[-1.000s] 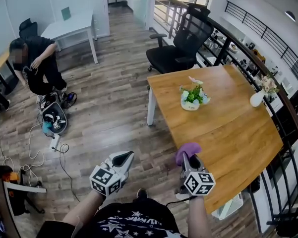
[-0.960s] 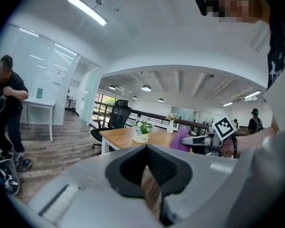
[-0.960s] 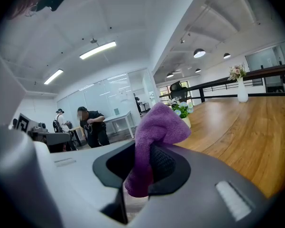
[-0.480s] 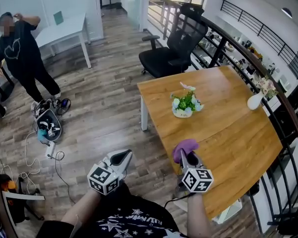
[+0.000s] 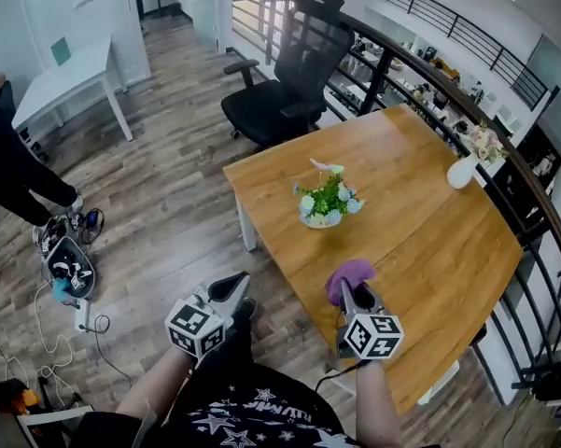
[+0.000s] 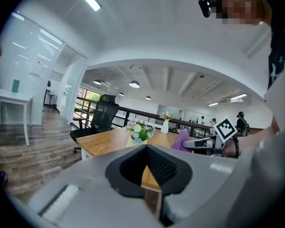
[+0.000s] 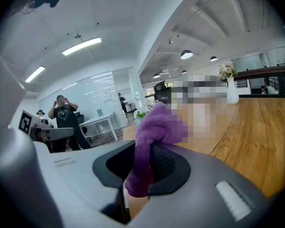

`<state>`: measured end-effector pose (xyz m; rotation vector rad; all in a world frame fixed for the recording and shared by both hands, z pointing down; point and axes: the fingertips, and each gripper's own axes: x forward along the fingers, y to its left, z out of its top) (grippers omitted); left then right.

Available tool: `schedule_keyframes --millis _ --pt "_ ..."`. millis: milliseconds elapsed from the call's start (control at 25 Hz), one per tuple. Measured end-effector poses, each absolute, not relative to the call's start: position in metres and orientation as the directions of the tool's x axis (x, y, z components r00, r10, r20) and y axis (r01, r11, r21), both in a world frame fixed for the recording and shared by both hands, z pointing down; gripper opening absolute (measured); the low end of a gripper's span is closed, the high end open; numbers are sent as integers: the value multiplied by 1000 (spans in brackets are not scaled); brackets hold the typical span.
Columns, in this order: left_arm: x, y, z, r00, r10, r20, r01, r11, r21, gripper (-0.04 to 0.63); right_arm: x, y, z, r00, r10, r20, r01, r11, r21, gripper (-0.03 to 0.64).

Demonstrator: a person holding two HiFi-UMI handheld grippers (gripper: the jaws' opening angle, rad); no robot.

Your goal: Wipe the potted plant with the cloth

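The potted plant (image 5: 325, 203) stands mid-desk (image 5: 434, 241), well apart from both tongs. The purple cloth (image 5: 352, 276) is pinched in the right tongs (image 5: 348, 295), its bunched end sticking out past the jaws, probably to meet the leaves first. The left tongs (image 5: 231, 287) are pressed together and empty, beyond the desk's edge, likely free to steady the pot.

Left gripper (image 6: 146, 148) jaws together, empty; potted plant (image 6: 139, 131) ahead on table (image 6: 106, 144).
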<state>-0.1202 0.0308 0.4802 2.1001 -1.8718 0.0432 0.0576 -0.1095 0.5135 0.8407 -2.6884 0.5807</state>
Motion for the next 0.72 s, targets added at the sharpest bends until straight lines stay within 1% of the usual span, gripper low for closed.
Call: schedule_keyframes --millis 400,480,600,640,680,720 --pt "-171 -73 487 318 -909 269 -939 -264 219 3 29 -187 501 -698 -606 383 -710 654 -260 81" --pt "-178 -92 490 358 -891 278 -927 -305 218 39 26 -198 505 -677 -620 395 -730 634 -256 81" --pt "-183 -123 502 420 -850 318 -907 -375 193 65 25 -219 516 -636 -648 420 -767 590 -252 81" --pt "-183 -131 510 445 -827 345 -896 -408 177 92 26 -224 521 -620 -656 430 -780 573 -250 81" --pt "-182 -138 520 470 -798 378 -882 -443 161 140 27 -229 528 -603 -663 443 -793 557 -246 81" --pt "-181 -144 530 492 -767 412 -867 -477 147 202 29 -234 535 -585 -669 458 -806 540 -241 81"
